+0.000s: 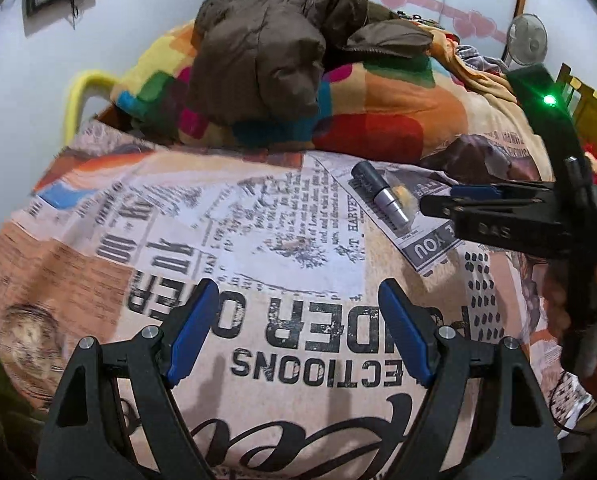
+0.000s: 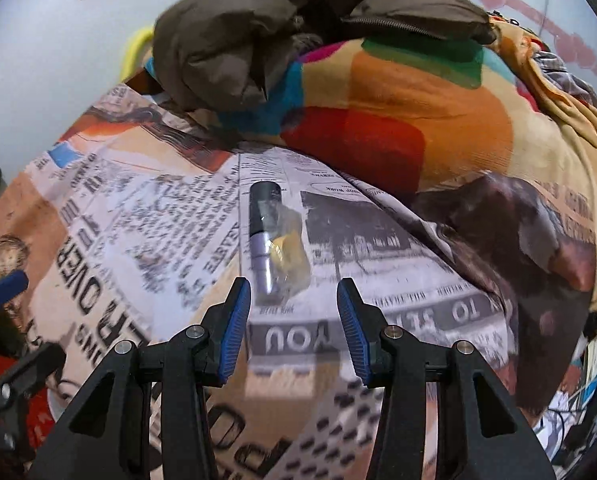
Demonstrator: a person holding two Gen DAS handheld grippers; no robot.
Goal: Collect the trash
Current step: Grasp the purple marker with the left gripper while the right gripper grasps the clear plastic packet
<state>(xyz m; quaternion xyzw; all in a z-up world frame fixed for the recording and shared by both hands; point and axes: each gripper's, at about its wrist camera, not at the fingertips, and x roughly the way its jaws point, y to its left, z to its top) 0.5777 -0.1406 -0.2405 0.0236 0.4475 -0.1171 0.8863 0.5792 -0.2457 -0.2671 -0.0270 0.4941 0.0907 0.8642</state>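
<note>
1. The tube point(image 2: 264, 236), dark at one end and silvery at the other, lies on the bed point(image 2: 398, 292) near the middle of the newsprint sheet, with a crumpled clear wrapper point(image 2: 292, 256) touching its side.
2. Judged: the tube is light, stiff and smooth, so it may roll or slip; the wrapper is flimsy and crackly and could be left behind.
3. Best hold seems across the tube's middle, catching the wrapper with it.
4. The right claw point(image 2: 294, 316) is partly open and empty, its jaws just short of the tube's silvery end.
5. The left claw point(image 1: 298, 330) stands wide and empty over bare sheet, well apart from the tube.
6. Room: open sheet on both sides; the blanket point(image 2: 418, 112) and jacket point(image 2: 234, 40) heap up beyond, toward the far edge.
</note>
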